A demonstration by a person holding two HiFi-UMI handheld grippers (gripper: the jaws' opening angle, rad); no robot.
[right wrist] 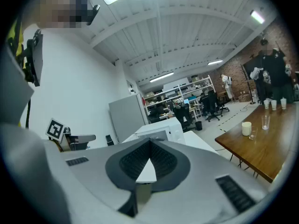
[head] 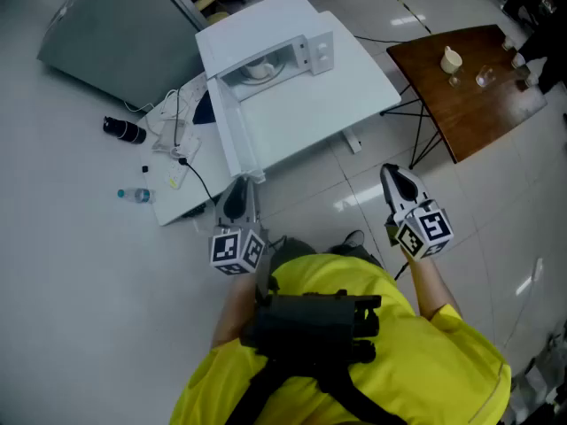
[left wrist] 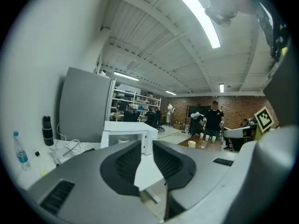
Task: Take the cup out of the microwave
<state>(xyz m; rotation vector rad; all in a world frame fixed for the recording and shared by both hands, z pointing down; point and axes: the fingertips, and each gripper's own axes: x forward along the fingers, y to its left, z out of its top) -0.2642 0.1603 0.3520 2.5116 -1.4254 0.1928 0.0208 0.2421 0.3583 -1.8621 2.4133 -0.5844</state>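
A white microwave (head: 266, 56) stands on a white table (head: 301, 122) ahead of me, its front open toward me. A pale cup (head: 260, 69) sits inside it. In the left gripper view the microwave (left wrist: 126, 130) shows straight ahead, with the cup (left wrist: 123, 140) in its cavity. My left gripper (head: 236, 204) is held off the table's near edge, shut and empty. My right gripper (head: 400, 184) hovers over the floor to the right, also shut and empty. Its own view has the microwave (right wrist: 163, 129) beyond the shut jaws. Both are well short of the microwave.
A brown wooden table (head: 469, 87) at the right carries a white mug (head: 452, 58) and small glasses. A grey cabinet (head: 124, 34) stands at the back left. Near it lie cables (head: 173, 131), a black bottle (head: 124, 129) and a water bottle (head: 135, 195). People stand far off.
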